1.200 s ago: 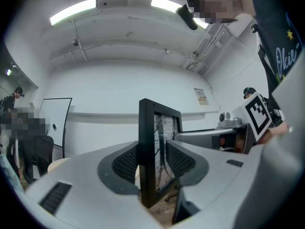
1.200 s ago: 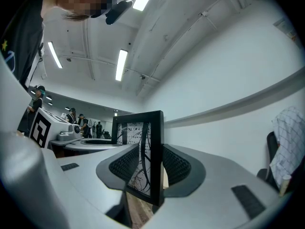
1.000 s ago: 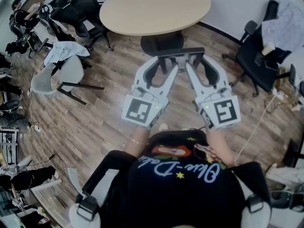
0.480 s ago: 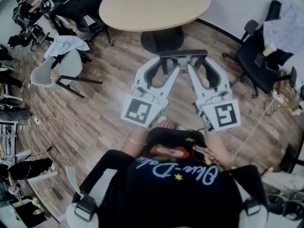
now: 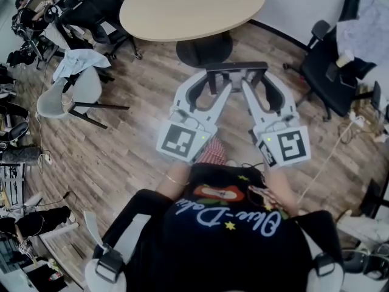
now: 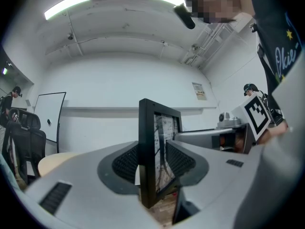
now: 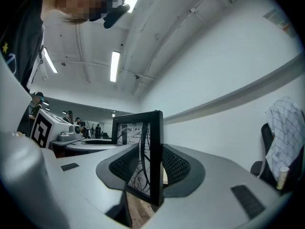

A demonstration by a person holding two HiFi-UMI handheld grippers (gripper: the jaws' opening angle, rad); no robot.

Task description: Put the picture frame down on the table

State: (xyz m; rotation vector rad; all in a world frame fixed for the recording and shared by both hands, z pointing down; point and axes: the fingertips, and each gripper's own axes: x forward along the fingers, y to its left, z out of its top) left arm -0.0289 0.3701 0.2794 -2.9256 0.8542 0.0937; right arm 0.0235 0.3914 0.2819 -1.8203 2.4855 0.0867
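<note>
**Jaws locked on both ends of the frame, table dead ahead**

Jaws of the left gripper (image 5: 211,83) are pinched on the left end of the picture frame (image 5: 236,67), ribbed pads pressed flat against front and back. Over on the other side, same story: the right gripper (image 5: 256,83) has its jaws closed on the right end. Two grips, one frame, held level between them.

From the head view, the frame shows as a dark bar, standing upright on its edge in the air, above the wooden floor (image 5: 127,151) and short of the round table (image 5: 188,11). It touches nothing but the pads.

Looking along the left gripper (image 6: 153,162), the black frame (image 6: 147,142) stands tall between the pads, with a black-and-white print of dark lines behind the glass. The right gripper (image 7: 145,170) shows that print too, with the frame (image 7: 155,147) clamped edge-on.

Black office chairs (image 5: 97,11) sit left of the table, and another chair (image 5: 328,66) stands off to the right.
</note>
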